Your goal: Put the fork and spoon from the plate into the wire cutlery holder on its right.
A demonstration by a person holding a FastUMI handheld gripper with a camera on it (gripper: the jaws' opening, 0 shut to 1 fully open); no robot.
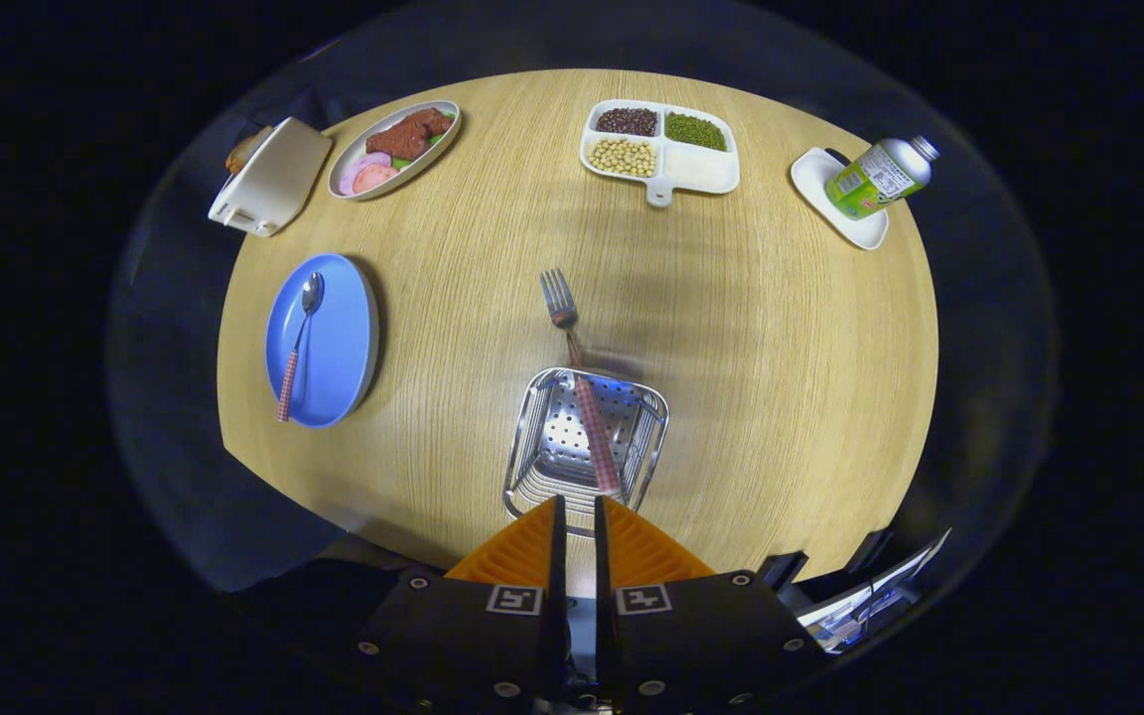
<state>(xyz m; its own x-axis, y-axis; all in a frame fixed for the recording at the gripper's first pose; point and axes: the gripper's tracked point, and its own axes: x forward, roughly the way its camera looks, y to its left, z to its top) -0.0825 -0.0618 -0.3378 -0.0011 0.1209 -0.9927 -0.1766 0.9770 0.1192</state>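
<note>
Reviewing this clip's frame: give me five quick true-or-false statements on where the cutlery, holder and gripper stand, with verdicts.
1. The spoon lies on the blue plate. True.
2. The fork lies on the blue plate too. False: its checked handle is between the gripper fingertips, tines pointing away, over the wire cutlery holder.
3. The gripper's fingers are spread wide apart. False: they are nearly together, pinching the fork's handle end.
4. The wire cutlery holder sits just ahead of the fingers. True.
5. The green bottle stands upright on the table. False: it lies tilted on a small white dish.
</note>
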